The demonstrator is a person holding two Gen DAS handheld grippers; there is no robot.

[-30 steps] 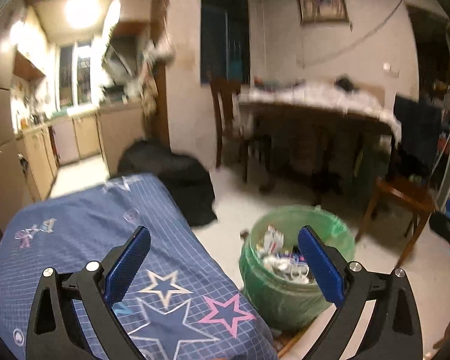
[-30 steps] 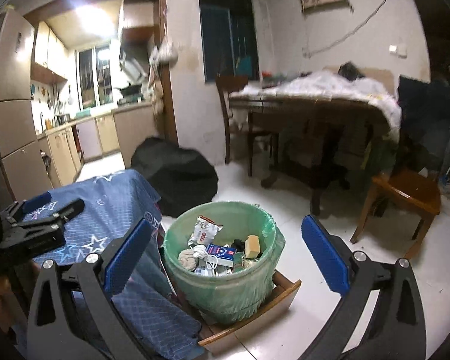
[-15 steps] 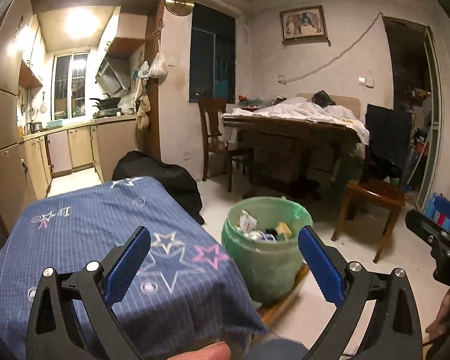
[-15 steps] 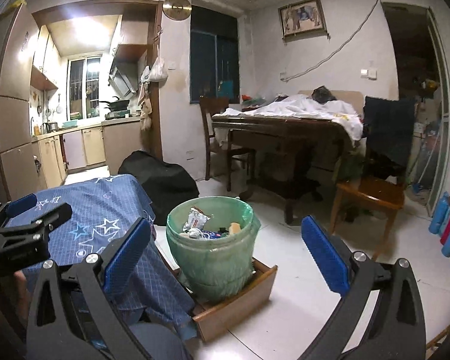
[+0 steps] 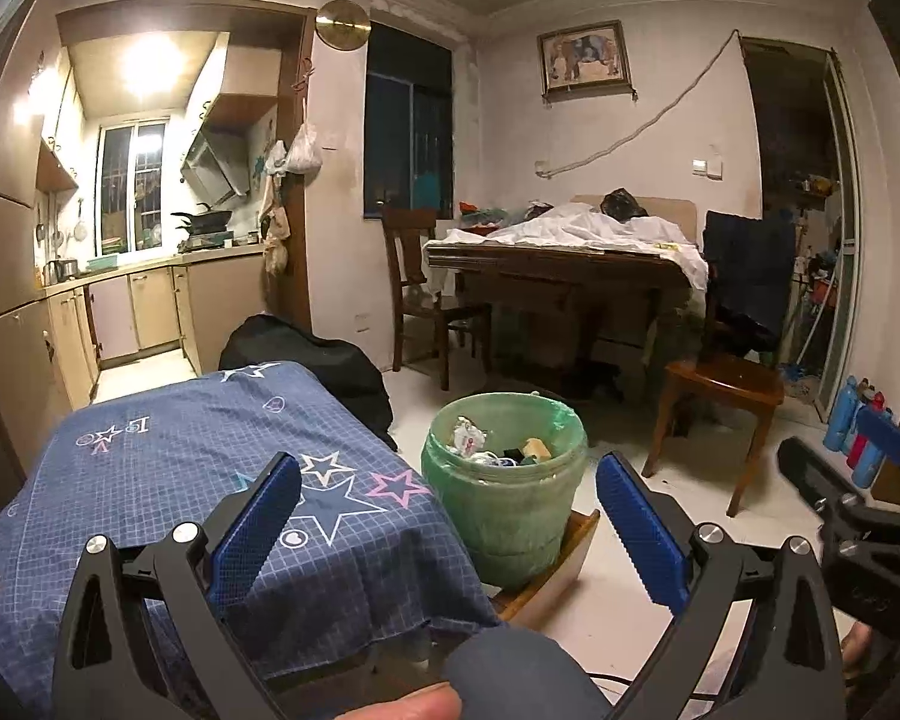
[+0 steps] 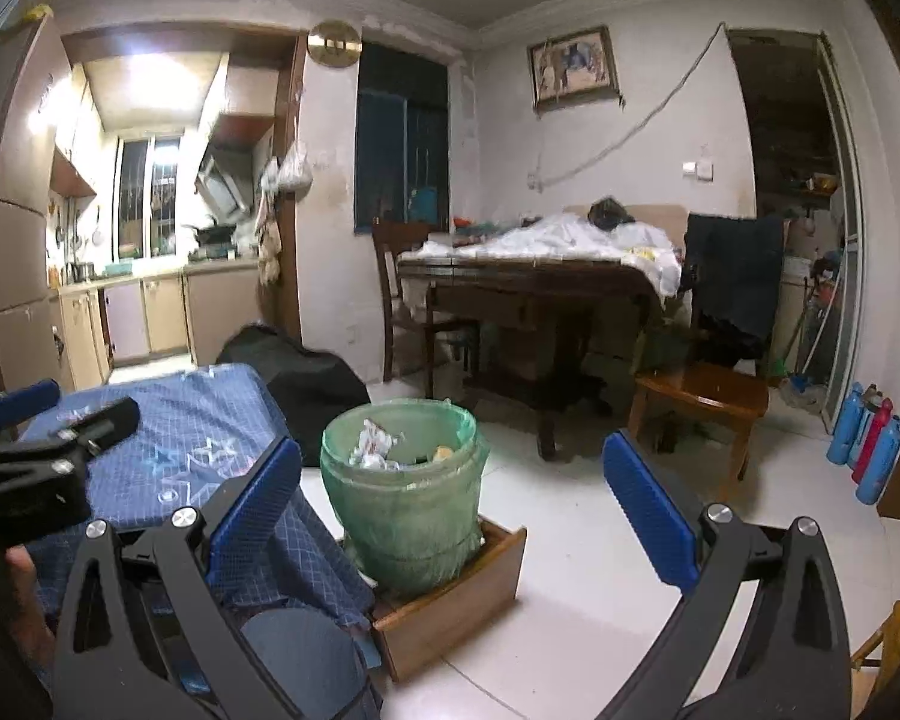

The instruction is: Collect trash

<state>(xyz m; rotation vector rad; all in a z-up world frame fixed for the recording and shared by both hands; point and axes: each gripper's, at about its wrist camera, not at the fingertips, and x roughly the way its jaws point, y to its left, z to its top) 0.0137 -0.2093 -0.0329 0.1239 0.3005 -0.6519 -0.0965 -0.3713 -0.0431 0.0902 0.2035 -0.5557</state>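
A green-lined trash bin holding wrappers and scraps stands in a wooden drawer box on the floor, beside a low table under a blue star-print cloth. The bin also shows in the right wrist view. My left gripper is open and empty, held back from the bin and above the cloth's near edge. My right gripper is open and empty, also back from the bin. The right gripper shows at the right edge of the left wrist view; the left gripper shows at the left of the right wrist view.
A black bag lies on the floor behind the low table. A dark dining table with white cloth, a chair and a wooden stool stand behind the bin. Coloured bottles stand at the right wall. A kitchen opens at left.
Both grippers have pulled back and risen away from the bin, so it looks smaller and farther. Both stay open and empty.
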